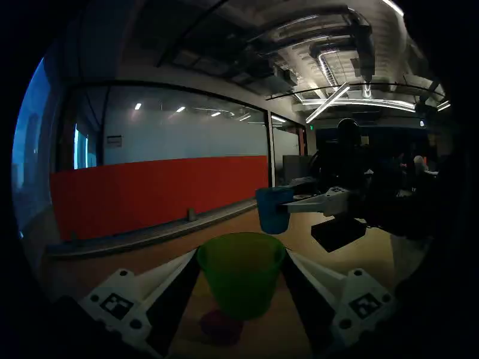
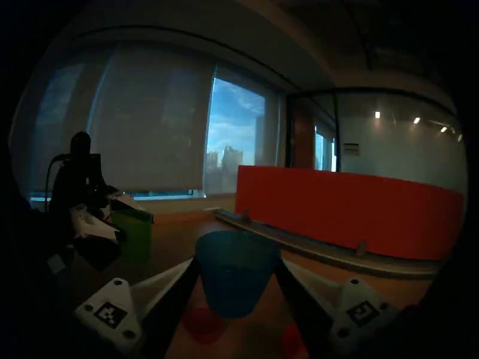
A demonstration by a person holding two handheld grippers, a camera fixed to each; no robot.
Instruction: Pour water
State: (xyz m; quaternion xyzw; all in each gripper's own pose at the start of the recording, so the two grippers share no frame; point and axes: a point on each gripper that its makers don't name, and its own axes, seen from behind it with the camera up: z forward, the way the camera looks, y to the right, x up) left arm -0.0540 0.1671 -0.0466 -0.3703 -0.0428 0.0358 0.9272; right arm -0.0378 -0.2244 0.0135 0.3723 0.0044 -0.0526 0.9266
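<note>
A green plastic cup (image 1: 242,273) stands upright between the white fingers of my left gripper (image 1: 239,281), which is shut on it above the wooden table. Farther off in the left gripper view, the right gripper (image 1: 293,206) holds a blue cup (image 1: 273,209) level. In the right gripper view that blue cup (image 2: 236,272) is upright and close, with my right gripper (image 2: 236,281) shut on its sides. To its left there, the other gripper (image 2: 111,230) carries the green cup (image 2: 135,234). I cannot see water in either cup.
A wooden table (image 1: 359,254) lies under both cups. Two red round things (image 2: 202,322) rest on it below the blue cup; one shows below the green cup (image 1: 220,326). A red wall panel (image 1: 155,191) and a rail run behind. Windows (image 2: 233,137) fill the far side.
</note>
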